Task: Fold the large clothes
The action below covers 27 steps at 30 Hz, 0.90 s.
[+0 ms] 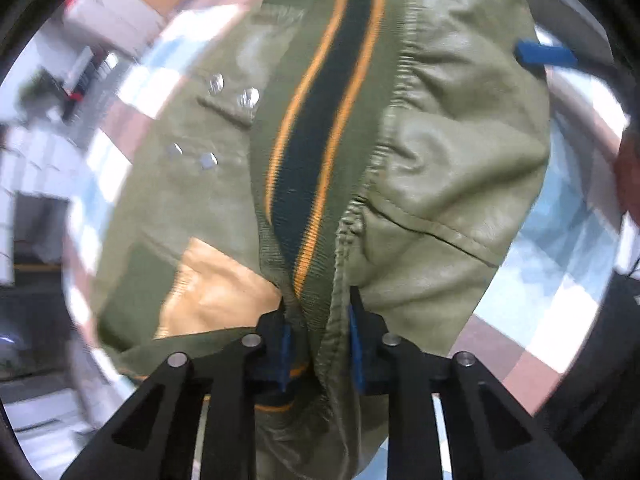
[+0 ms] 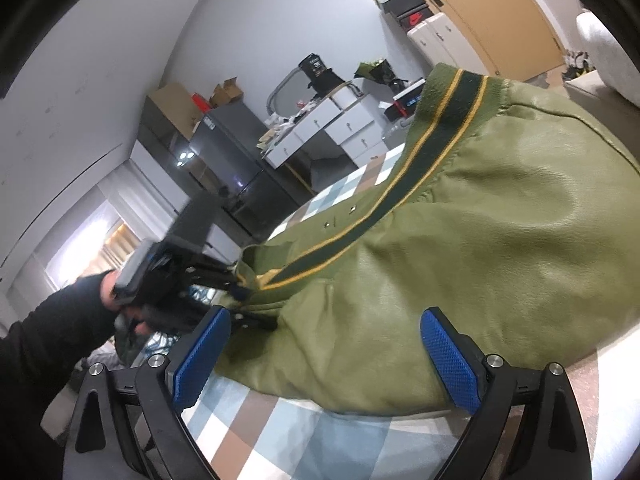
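An olive green jacket (image 2: pixel 472 248) with a dark green and orange striped ribbed hem (image 1: pixel 320 132) lies bunched on a checked cloth (image 2: pixel 280 436). My left gripper (image 1: pixel 320 340) is shut on the ribbed hem and lifts that corner; it also shows in the right wrist view (image 2: pixel 236 284), held by a black-sleeved hand. My right gripper (image 2: pixel 324 356) is open, its blue pads (image 2: pixel 448 356) either side of the jacket's near edge, not touching it. Snap buttons (image 1: pixel 230 94) show on the jacket front, and the tan lining (image 1: pixel 216 292) is exposed.
The checked cloth covers the table, whose near edge (image 2: pixel 608 364) is at right. Behind stand white drawers (image 2: pixel 344 124) with clutter, a dark cabinet (image 2: pixel 240 160), cardboard boxes (image 2: pixel 180 100) and a wooden door (image 2: pixel 492 4). A blue pad of the right gripper (image 1: pixel 544 56) shows in the left wrist view.
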Each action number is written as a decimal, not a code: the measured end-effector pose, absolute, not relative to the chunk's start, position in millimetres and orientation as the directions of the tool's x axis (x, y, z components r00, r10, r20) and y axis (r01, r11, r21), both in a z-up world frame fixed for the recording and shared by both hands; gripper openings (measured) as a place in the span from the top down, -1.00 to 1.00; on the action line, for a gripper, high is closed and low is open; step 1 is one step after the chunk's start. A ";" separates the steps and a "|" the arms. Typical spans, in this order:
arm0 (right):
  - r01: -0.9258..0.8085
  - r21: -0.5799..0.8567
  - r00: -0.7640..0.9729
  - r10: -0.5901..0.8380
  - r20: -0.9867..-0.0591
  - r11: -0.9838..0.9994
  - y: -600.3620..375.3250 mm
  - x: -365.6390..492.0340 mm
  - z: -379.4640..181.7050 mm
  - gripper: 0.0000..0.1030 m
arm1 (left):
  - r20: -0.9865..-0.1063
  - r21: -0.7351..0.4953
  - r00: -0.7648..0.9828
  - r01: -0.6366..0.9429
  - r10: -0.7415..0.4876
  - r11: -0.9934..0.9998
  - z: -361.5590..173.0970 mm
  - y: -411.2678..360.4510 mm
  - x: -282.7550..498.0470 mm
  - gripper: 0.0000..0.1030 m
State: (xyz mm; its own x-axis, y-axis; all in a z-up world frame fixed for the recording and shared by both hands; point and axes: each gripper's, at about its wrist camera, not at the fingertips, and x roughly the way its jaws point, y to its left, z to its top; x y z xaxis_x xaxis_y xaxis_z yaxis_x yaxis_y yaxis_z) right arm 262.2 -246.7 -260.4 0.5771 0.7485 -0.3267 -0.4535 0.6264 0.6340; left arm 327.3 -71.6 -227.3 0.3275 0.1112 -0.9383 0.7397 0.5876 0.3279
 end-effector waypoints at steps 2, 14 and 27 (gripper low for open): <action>-0.449 0.637 0.582 0.745 -0.324 0.627 -249.2 260.7 -260.7 -0.89 | -0.894 0.424 0.425 0.702 0.141 0.572 -222.8 -76.9 312.4 0.73; -0.408 0.662 0.607 0.728 -0.317 0.629 -261.7 255.8 -269.2 -0.92 | -0.654 0.695 0.730 0.475 0.200 0.540 -225.5 -80.6 323.8 0.42; -0.386 0.655 0.605 0.714 -0.352 0.649 -259.5 250.9 -268.2 -0.93 | -0.783 0.165 0.605 0.428 -0.146 0.889 -144.5 5.7 312.5 -0.81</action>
State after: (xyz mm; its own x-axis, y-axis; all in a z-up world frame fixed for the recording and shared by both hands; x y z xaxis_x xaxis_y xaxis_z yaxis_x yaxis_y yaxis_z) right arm 250.9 -259.5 -268.2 0.6051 0.7143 -0.3517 -0.3859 0.6495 0.6552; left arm 312.5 5.7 -144.5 0.6052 -0.1463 -0.7825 0.4281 0.8885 0.1649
